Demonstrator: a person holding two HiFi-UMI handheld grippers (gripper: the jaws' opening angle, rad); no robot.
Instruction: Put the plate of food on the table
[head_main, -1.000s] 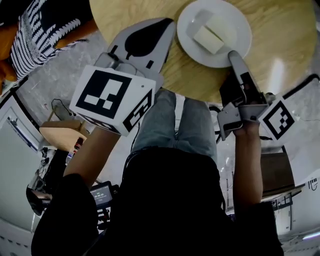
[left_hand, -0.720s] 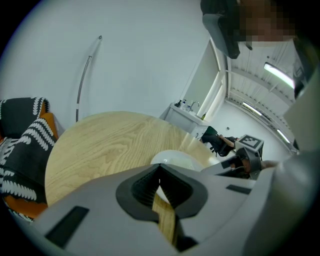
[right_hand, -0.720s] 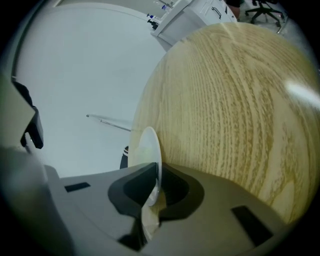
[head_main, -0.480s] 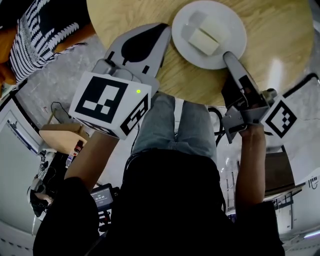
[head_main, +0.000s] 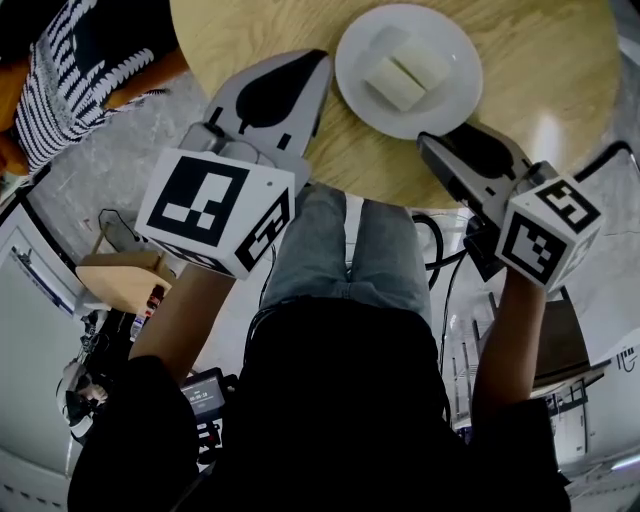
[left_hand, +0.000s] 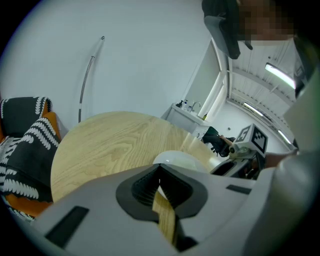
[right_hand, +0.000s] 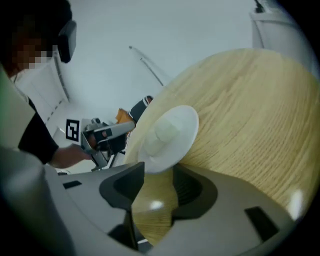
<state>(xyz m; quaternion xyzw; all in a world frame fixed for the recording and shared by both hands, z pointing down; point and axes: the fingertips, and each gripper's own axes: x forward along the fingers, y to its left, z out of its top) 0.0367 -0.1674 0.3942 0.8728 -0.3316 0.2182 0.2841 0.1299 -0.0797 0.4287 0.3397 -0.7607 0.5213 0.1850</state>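
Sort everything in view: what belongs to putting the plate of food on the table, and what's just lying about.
Job:
- round white plate of pale food blocks
- round light-wood table under it
- right gripper, jaws just opened, plate's rim at their tips, unheld

Lying about:
- black-and-white striped fabric
- small wooden stand
- left gripper, shut, empty

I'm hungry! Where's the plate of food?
In the head view, the plate sits on the round table near its edge, top centre, right of the left gripper.
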